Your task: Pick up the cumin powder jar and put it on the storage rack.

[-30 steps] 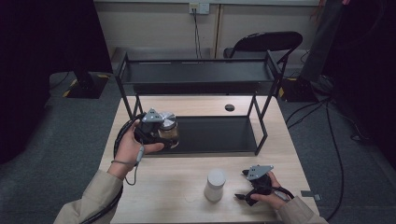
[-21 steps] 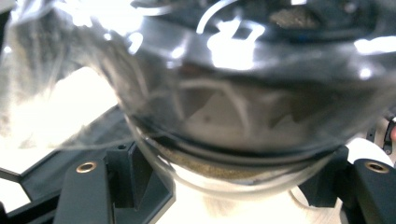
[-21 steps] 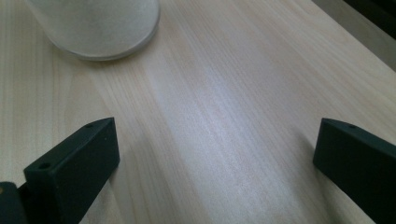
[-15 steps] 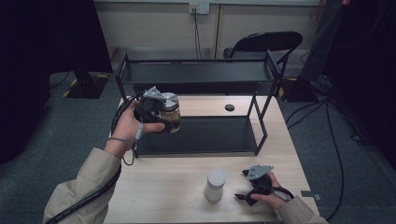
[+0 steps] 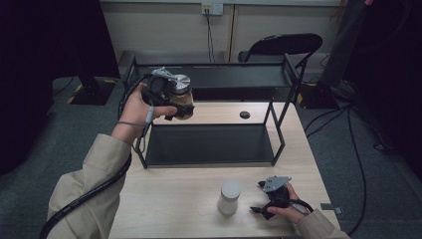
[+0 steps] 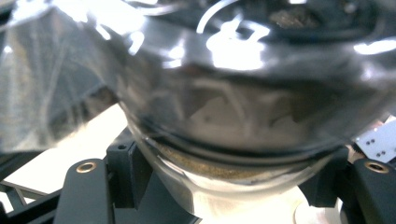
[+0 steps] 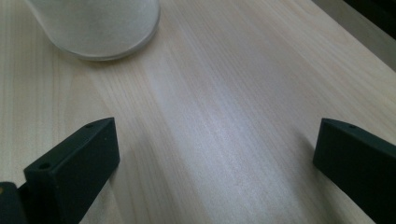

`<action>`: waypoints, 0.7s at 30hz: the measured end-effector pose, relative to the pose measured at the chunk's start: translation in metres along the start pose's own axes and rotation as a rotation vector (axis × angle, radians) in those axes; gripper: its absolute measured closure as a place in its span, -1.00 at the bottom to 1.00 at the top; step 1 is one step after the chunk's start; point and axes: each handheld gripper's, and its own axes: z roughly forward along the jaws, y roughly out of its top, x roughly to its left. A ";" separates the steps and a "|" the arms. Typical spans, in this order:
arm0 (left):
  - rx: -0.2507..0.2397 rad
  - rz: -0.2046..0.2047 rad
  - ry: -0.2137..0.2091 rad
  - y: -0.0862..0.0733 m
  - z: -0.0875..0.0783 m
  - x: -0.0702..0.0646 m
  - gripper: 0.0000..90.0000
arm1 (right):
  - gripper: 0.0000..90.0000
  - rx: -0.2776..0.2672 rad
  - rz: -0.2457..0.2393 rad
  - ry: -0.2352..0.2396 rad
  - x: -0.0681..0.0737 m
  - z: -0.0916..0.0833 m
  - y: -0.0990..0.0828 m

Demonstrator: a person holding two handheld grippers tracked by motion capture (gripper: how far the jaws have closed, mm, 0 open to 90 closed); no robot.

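Left hand-held gripper clamps a label-less glass jar above the black shelf; right hand-held gripper gapes empty.

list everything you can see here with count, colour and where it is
glass jar: 1, clear with brown contents and a silver lid, held in the air over the rack's left end
white canister: 1, frosted white, on the table's near edge
two-tier rack: 1, black metal, middle of the table
table: 1, light wood
folding chair: 1, black, behind the table
wall socket: 1, white, back wall
left gripper: 1, black, shut on the glass jar
right gripper: 1, black, open, resting on the table right of the white canister
sleeves: 2, beige, bottom edge
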 end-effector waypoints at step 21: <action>0.006 -0.065 0.112 0.060 0.010 0.001 -0.31 | -1.00 -0.001 -0.002 0.000 0.000 0.000 0.000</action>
